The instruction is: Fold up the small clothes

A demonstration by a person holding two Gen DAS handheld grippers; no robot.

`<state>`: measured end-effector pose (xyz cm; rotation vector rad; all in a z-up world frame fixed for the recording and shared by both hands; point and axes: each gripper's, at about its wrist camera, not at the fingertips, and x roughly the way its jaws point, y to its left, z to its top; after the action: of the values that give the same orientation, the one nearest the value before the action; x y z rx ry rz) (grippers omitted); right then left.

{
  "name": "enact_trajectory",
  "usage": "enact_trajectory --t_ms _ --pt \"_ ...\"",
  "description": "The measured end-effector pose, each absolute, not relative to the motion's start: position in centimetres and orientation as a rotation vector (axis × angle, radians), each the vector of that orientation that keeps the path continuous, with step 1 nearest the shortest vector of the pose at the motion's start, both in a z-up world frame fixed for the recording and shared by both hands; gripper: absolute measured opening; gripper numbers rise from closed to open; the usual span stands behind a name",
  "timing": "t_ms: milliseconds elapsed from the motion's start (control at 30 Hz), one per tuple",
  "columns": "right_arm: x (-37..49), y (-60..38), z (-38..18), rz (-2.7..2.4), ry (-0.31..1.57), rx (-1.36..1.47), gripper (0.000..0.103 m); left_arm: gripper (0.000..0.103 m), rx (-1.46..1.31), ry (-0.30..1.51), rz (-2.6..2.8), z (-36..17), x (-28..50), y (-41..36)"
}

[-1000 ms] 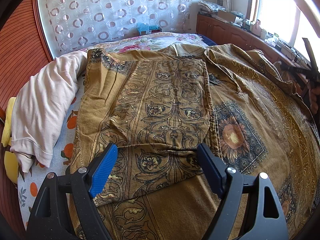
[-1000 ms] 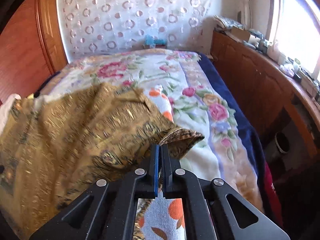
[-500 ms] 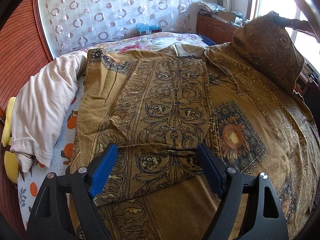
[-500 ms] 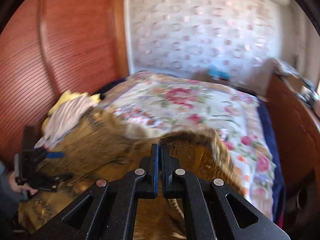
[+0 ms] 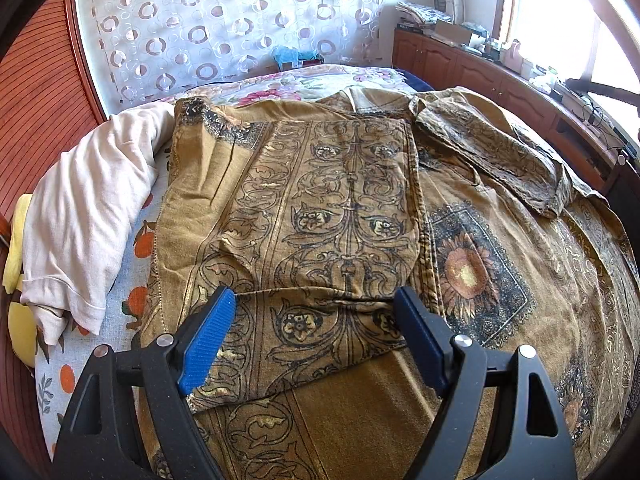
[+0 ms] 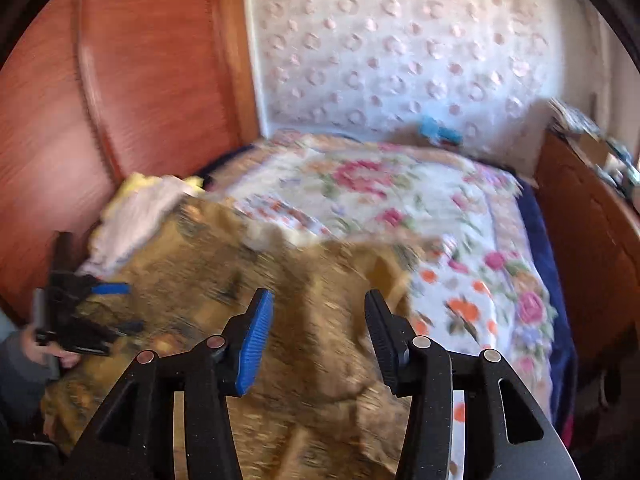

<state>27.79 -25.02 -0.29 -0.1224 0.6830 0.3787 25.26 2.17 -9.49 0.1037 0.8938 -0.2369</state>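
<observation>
Right tongs (image 6: pixel 318 334) opening, nothing pinched; sleeve (image 5: pixel 492 160) released upper right onto garment (image 5: pixel 320 216). Left tongs (image 5: pixel 316 334) spread, idle. Fold progressing.

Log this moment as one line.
task: fold small clothes | garment: spread on bed, sleeve laid across it | right gripper: jaws opening, nothing between | left gripper: open above garment

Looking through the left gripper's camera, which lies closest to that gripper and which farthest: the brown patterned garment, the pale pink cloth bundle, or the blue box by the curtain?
1. Brown patterned garment: directly under the left gripper, between its open fingers.
2. Pale pink cloth bundle: to the left, on the bed's edge.
3. Blue box: farthest, at the bed's far end, against the circle-patterned curtain.
</observation>
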Motion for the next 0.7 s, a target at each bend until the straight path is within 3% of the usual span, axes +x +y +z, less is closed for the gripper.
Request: enact_trajectory --t_ms 300,700 --pt "29.7 -24.3 -6.2 0.378 0.831 -0.107 0.050 0.082 0.104 0.895 -0.237 -9.5 25.3 2.2" --pt "26.2 -25.2 -6.6 0.545 0.896 -0.081 0.044 0.082 0.104 0.895 -0.237 -9.5 25.3 2.2"
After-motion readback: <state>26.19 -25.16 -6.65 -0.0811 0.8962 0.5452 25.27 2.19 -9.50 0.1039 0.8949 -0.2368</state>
